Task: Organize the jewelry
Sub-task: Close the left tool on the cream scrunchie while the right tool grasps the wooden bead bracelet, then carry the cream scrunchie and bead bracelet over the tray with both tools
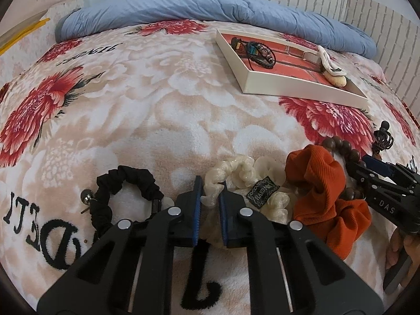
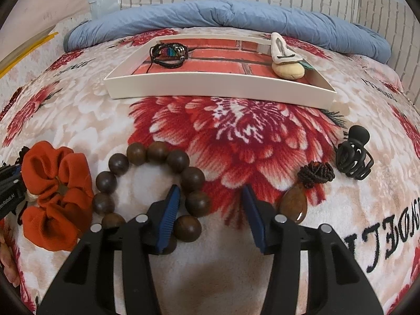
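Observation:
My left gripper (image 1: 211, 186) is shut on a fold of the cream scrunchie (image 1: 244, 169), which lies on the flowered blanket with a black label on it. My right gripper (image 2: 210, 190) is open over the wooden bead bracelet (image 2: 157, 151); its left finger stands inside the ring and two beads lie between the jaws, with a gap on the right side. A white tray (image 2: 210, 89) with a red brick-pattern floor sits farther back, holding dark corded bracelets (image 2: 168, 53) and a cream hair clip (image 2: 286, 52).
An orange scrunchie (image 2: 55, 189) lies between the two grippers. A black scrunchie (image 1: 126, 181) and a ball earring (image 1: 86, 196) lie left of it. A brown pendant (image 2: 294, 207) and a black claw clip (image 2: 354, 157) lie to the right. A rolled blue quilt (image 1: 210, 8) lines the brick wall.

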Action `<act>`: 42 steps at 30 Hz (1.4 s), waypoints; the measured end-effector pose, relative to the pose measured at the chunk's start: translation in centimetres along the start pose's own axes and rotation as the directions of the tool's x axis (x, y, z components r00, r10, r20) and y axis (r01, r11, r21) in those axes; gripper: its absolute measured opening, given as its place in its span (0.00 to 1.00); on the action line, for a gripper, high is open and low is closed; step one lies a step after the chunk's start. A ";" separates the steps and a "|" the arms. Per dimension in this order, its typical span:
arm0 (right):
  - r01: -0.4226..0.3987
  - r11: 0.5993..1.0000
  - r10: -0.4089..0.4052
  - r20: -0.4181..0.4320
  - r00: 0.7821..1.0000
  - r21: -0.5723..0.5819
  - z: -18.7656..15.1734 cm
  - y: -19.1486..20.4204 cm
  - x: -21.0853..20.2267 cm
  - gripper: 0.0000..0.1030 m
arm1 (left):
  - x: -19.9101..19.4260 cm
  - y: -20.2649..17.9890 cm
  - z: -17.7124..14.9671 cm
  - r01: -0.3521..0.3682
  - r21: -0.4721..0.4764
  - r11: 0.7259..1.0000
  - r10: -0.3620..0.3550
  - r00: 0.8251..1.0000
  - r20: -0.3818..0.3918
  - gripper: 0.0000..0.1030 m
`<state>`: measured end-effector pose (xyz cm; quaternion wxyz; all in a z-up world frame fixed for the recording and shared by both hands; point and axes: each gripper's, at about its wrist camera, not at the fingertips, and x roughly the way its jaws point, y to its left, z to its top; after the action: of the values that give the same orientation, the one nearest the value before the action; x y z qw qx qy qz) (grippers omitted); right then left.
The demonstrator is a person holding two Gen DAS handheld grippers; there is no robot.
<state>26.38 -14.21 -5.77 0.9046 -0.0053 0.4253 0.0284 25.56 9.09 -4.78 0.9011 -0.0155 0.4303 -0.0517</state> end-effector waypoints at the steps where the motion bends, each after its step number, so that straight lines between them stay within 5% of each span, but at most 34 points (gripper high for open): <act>1: 0.000 1.000 0.000 0.001 1.000 -0.001 0.0 0.0 0.0 0.48 | 0.0 -0.1 0.0 -0.002 0.002 1.000 0.002 1.000 0.001 0.10; 15: 0.003 1.000 -0.003 0.015 1.000 -0.006 -0.2 0.1 -0.1 0.46 | -0.1 -0.5 0.0 -0.026 0.029 0.999 0.026 1.000 0.011 0.06; 20: 0.011 1.000 -0.010 0.038 0.999 -0.017 -0.3 0.4 -0.6 0.26 | -0.3 -1.1 0.0 -0.043 0.055 0.998 0.042 0.999 0.024 0.04; 26: -0.036 0.999 0.035 0.047 0.998 0.014 0.0 -0.5 -1.0 0.21 | -1.2 -1.4 0.2 -0.056 0.075 0.996 0.052 0.997 0.065 0.03; 33: -0.038 0.996 0.051 0.177 0.983 -0.078 1.1 0.2 -3.9 0.19 | -4.3 -1.2 1.9 -0.073 0.077 0.994 0.059 0.984 0.167 0.03; 42: -0.083 0.992 0.111 0.351 0.930 -0.093 6.1 -0.9 -8.0 0.19 | -10.6 -4.7 7.6 -0.087 0.123 0.989 0.042 0.943 0.329 0.03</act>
<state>26.03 -15.30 4.32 0.9631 -0.0136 0.2532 0.0896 24.46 5.38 8.52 0.9599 0.0514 0.2715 -0.0480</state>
